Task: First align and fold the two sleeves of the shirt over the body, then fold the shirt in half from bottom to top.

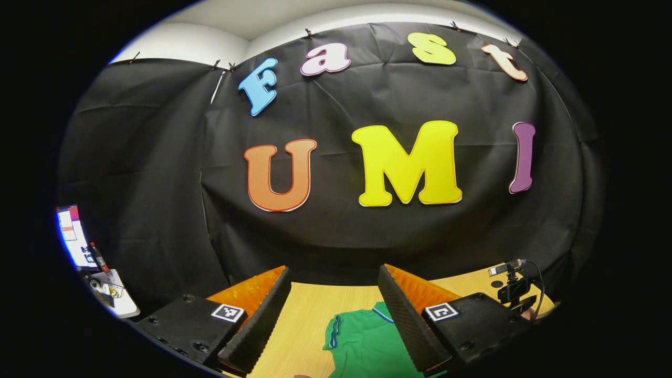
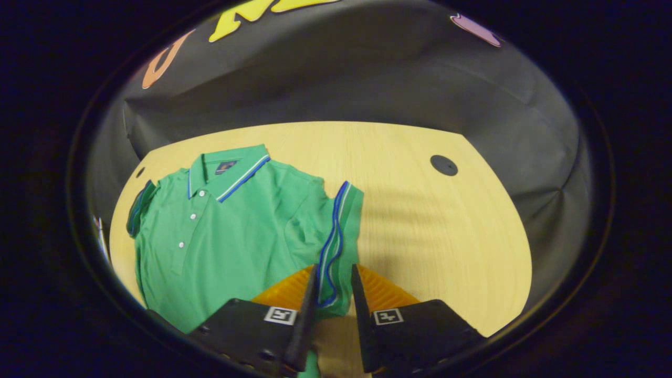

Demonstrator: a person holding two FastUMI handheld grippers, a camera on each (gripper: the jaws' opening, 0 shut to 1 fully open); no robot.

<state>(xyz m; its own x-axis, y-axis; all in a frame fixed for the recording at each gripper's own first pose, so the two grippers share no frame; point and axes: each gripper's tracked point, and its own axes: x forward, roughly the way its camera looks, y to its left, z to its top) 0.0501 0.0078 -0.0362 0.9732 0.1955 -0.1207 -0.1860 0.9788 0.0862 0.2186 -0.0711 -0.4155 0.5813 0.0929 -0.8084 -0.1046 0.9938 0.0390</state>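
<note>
Shirt (image 2: 236, 231) flat, no folds done — right gripper (image 2: 334, 294) pinches sleeve cuff (image 2: 341, 231); left gripper (image 1: 336, 310) hangs wide.

A pale wooden table (image 2: 420, 220) spreads ahead of the right tool's tips and runs on to its right, its far edge meeting the black cloth wall (image 2: 367, 79). A round black disc (image 2: 444, 165) is set in the tabletop, ahead and to the right of that tool. From the left tool, a small camera on a black stand (image 1: 513, 286) sits low to the right, a cable looping from it. Low on that tool's far left, a lit screen (image 1: 73, 236) glows above a white ledge (image 1: 113, 296) with small items too blurred to tell.
</note>
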